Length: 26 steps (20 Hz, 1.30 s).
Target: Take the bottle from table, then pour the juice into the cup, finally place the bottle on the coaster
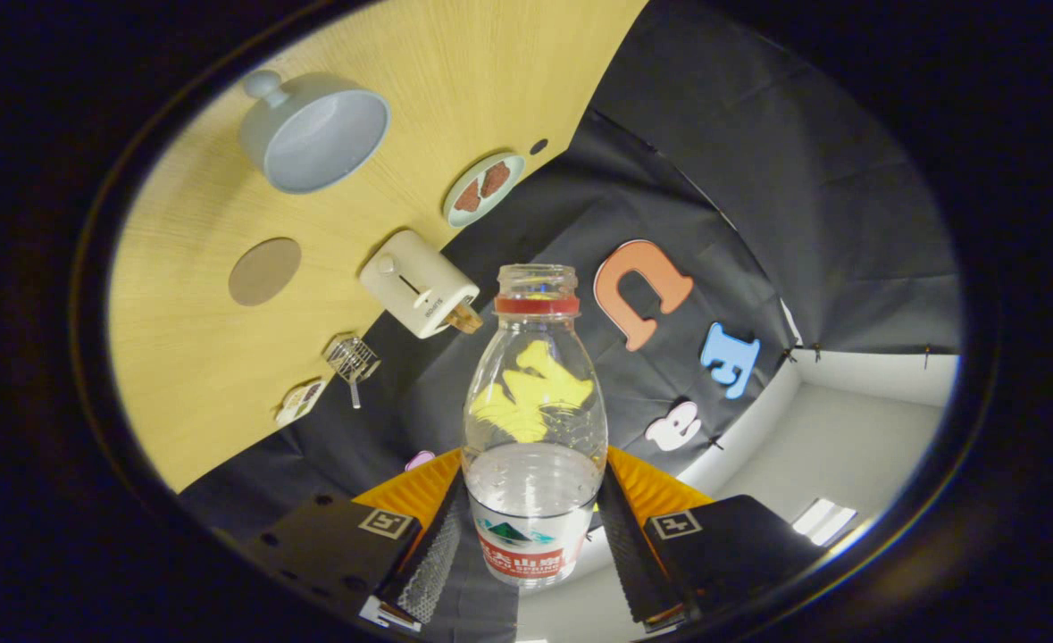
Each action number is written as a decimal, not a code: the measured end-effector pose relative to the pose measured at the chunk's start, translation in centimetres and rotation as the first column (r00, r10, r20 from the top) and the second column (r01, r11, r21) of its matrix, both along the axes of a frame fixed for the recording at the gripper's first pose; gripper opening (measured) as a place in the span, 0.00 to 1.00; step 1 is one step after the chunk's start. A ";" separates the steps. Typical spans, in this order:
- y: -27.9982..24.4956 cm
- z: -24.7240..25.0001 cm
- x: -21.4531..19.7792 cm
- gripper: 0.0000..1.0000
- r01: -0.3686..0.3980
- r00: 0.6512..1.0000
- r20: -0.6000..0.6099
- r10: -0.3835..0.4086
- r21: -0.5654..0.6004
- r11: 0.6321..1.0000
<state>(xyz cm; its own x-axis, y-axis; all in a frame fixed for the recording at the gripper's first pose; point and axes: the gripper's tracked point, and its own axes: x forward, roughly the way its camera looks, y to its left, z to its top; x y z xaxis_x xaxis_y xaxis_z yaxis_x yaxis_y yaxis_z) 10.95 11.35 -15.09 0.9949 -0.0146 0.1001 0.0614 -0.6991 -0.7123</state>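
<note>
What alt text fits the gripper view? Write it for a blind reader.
The gripper holds a clear, uncapped plastic bottle between both fingers, lifted off the tilted wooden table. Beyond lie a grey cup, round brown coaster and white toaster.

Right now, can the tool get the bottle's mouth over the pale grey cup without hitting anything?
Probably yes. The tool is shut on the clear plastic bottle, held up off the wooden table; nothing stands between it and the pale grey cup.
</note>
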 end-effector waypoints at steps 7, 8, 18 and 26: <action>-0.7 0.4 -0.8 0.82 0.020 1.000 0.004 -0.021 0.107 0.994; -1.1 0.0 -0.7 0.81 0.029 1.000 -0.011 -0.028 0.154 0.988; -4.8 -3.1 -1.3 0.82 0.133 0.990 -0.122 -0.070 0.661 0.739; -7.6 -7.2 -1.7 0.82 0.159 0.987 -0.151 -0.048 0.934 0.320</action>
<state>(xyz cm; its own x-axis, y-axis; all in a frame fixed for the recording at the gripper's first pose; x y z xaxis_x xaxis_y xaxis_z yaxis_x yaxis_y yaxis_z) 9.25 3.71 -22.27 0.9803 -0.1469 -0.1318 -0.0529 0.4478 -0.8925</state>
